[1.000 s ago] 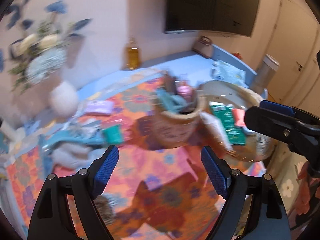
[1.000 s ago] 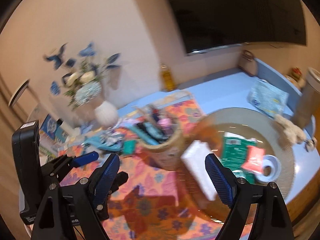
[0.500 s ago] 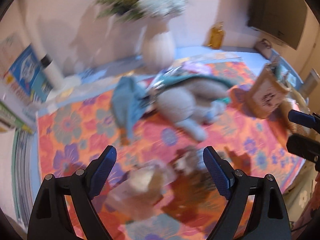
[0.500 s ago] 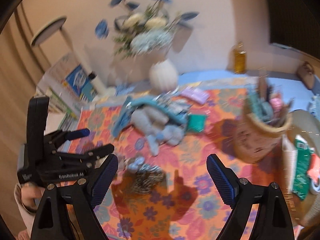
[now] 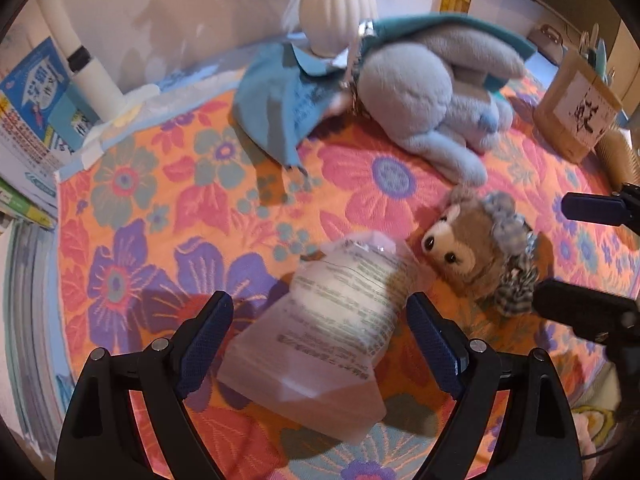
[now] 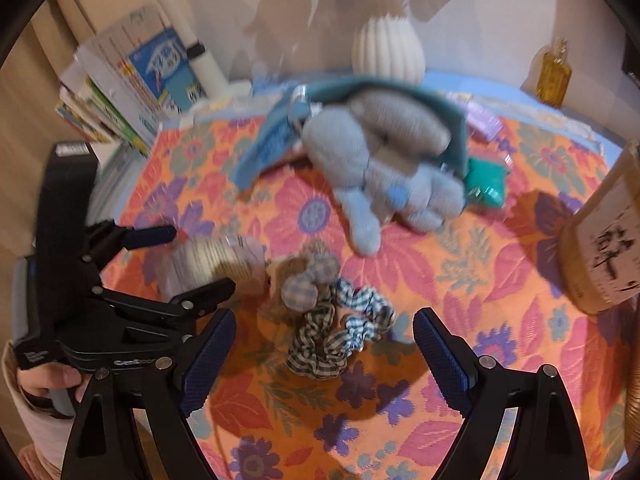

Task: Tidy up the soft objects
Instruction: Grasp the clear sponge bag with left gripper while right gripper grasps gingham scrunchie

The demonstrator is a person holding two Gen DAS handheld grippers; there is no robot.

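Left gripper (image 5: 318,344): jaws apart, over the clear pouch (image 5: 324,324), not pressing it.
Pouch: near the floral cloth's (image 5: 160,208) front edge.
Brown plush dog (image 5: 468,252): just right of the pouch.
Checked scrunchie (image 6: 340,332): touching the dog.
Right gripper (image 6: 320,356): jaws apart above the scrunchie.
Grey plush rabbit (image 5: 432,92): toward the back edge.

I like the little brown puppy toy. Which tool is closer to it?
The right tool. It hangs open just in front of the puppy toy, with the checked scrunchie between. The left tool is open over the clear bag beside it.
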